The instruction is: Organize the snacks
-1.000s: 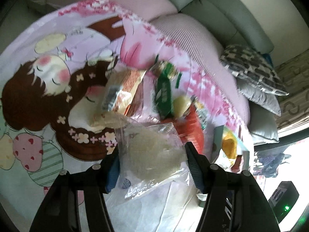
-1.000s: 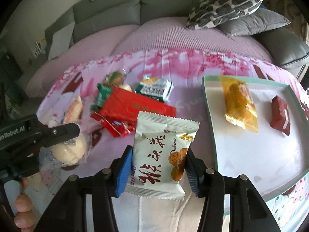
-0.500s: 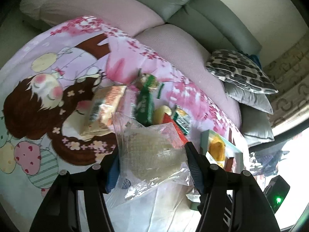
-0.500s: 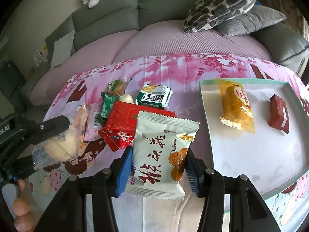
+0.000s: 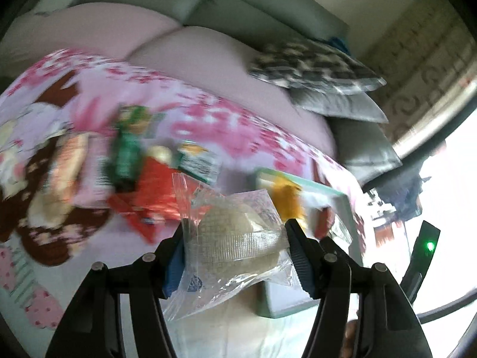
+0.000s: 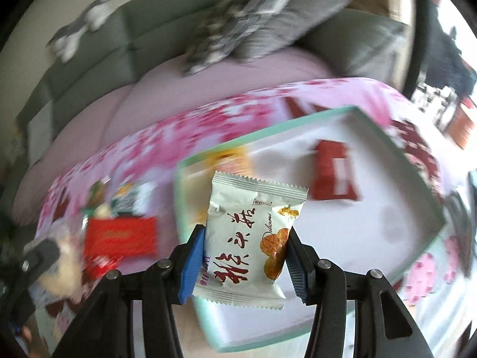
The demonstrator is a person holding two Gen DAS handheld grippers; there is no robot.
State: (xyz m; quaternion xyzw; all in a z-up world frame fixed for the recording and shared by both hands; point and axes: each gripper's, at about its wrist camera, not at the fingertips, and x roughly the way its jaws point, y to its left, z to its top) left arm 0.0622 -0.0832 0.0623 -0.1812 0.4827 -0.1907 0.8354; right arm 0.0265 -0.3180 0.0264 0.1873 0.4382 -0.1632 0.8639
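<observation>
My left claw [image 5: 235, 249] is clamped on a clear bag [image 5: 226, 238] with a pale round cake inside; the bag sits low in the middle of the left view, its loose plastic spilling out above and below the pads. My right claw [image 6: 246, 264] grips a white packet [image 6: 250, 238] printed with red characters and biscuits, held upright at lower centre of the right view, in front of the near left corner of the tray [image 6: 441, 205]. The tray is white inside with a mint-green rim and fills the right half of that view; a dark red packet [image 6: 332, 176] lies in it toward the upper right, and a yellow packet [image 6: 228, 159] lies at its far left edge, partly hidden behind my white packet. In the left view the same tray [image 5: 342, 200] shows just right of my clear bag, with the yellow packet [image 5: 287, 201] at its edge. The rest of the snacks lie in a heap on the pink cartoon sheet [image 5: 208, 125]: a flat red box [image 6: 119, 232] at centre left of the right view, a green packet [image 5: 128, 152] and an orange-and-white packet [image 5: 67, 161] at centre left of the left view. Both views are blurred. Behind the sheet runs a grey-green sofa [image 5: 238, 3] with a patterned cushion [image 5: 310, 67] at upper right of the left view. My left claw also shows at the lower left edge of the right view.
</observation>
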